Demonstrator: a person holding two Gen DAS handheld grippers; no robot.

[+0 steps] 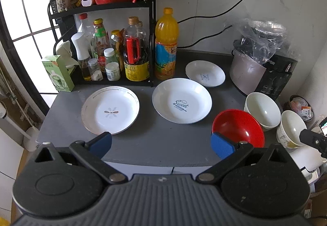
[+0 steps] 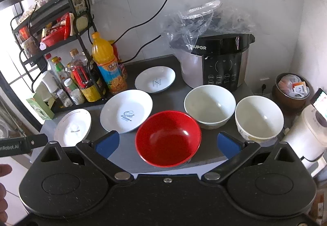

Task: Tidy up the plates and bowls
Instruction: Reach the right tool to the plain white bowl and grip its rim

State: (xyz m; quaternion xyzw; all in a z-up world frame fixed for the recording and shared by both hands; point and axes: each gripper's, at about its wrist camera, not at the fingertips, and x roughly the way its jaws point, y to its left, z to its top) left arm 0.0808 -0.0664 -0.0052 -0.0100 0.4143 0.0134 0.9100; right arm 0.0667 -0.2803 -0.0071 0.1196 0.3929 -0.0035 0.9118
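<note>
Red among white crockery, a red bowl (image 2: 168, 137) sits at the near edge of a dark grey table (image 1: 155, 140), flanked by two white bowls (image 2: 209, 106) and three white plates (image 1: 181, 103) lined toward a spice rack (image 1: 102, 46). Both the left gripper (image 1: 161, 145) and right gripper (image 2: 167, 144) hover spread wide, holding nothing, the right framing the red bowl.

"Sweet" – plate (image 1: 181, 101), "SUPOR" – cooker (image 2: 220, 62)
</note>
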